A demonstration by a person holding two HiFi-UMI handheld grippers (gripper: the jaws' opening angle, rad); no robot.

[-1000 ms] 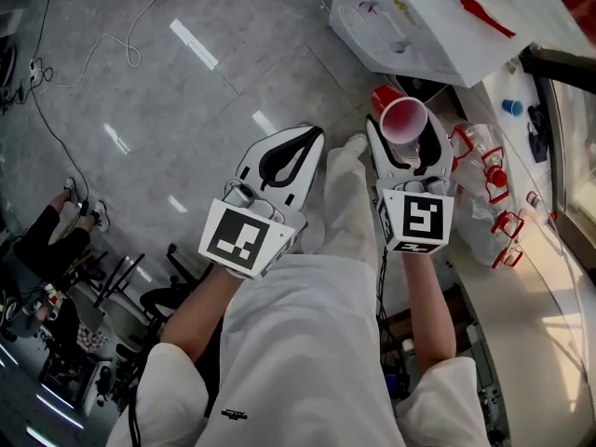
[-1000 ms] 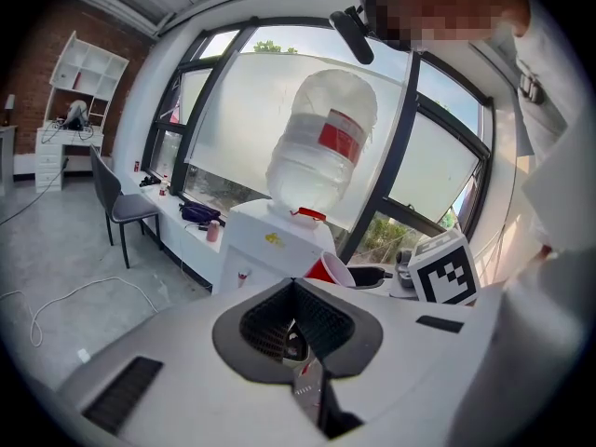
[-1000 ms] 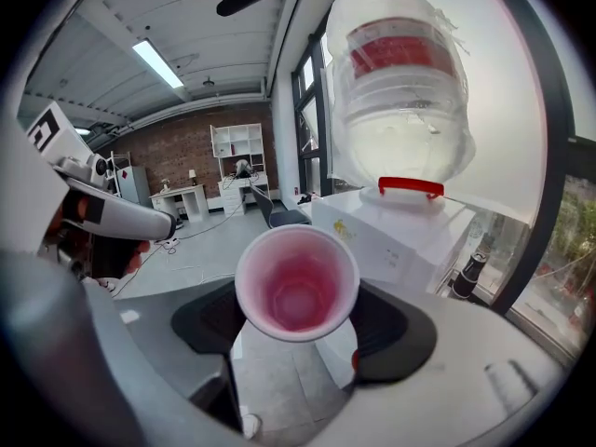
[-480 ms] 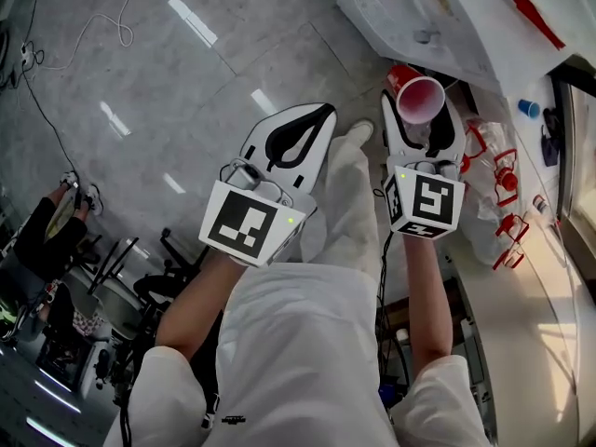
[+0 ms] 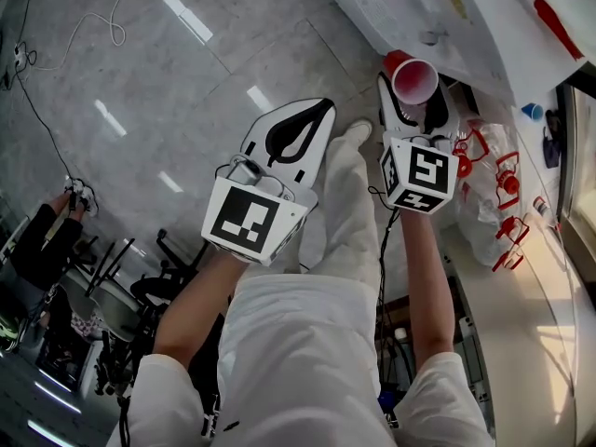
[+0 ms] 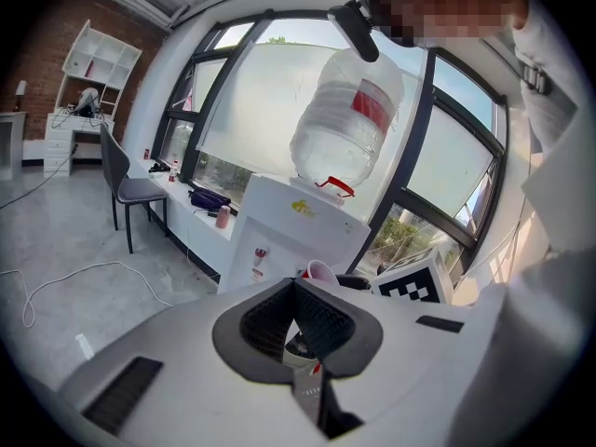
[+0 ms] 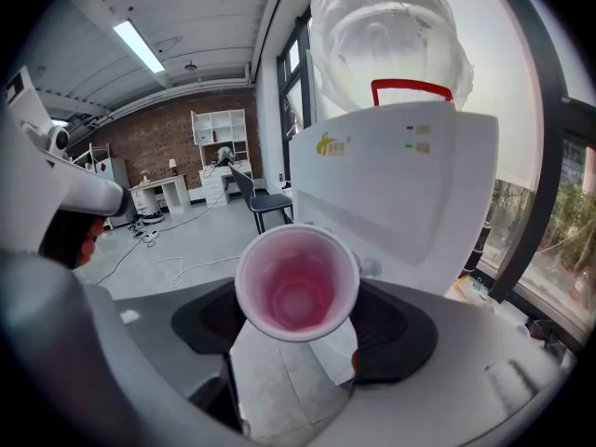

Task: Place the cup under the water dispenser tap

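Observation:
A red plastic cup (image 5: pixel 414 80), mouth towards the cameras, sits between the pads of my right gripper (image 5: pixel 414 93), which is shut on it. In the right gripper view the cup (image 7: pixel 296 282) hangs just in front of the white water dispenser (image 7: pixel 400 184), whose big clear bottle (image 7: pixel 391 35) stands on top. From the head view, the dispenser (image 5: pixel 419 12) lies right beyond the cup. My left gripper (image 5: pixel 317 112) hovers to the left of the cup. Its pads meet with nothing between them (image 6: pixel 296 310). The left gripper view shows the dispenser (image 6: pixel 293 226) and the cup (image 6: pixel 319 273) ahead.
Several empty water bottles with red handles (image 5: pixel 494 180) lie to the right of the dispenser. My white trouser leg and shoe (image 5: pixel 354 138) are between the grippers. Cables (image 5: pixel 116 26) trail over the grey floor. A chair (image 6: pixel 130 189) and a low counter stand left of the dispenser.
Both grippers have sunk lower. The right one has carried the cup closer to the dispenser's front. The left gripper has stayed shut beside it.

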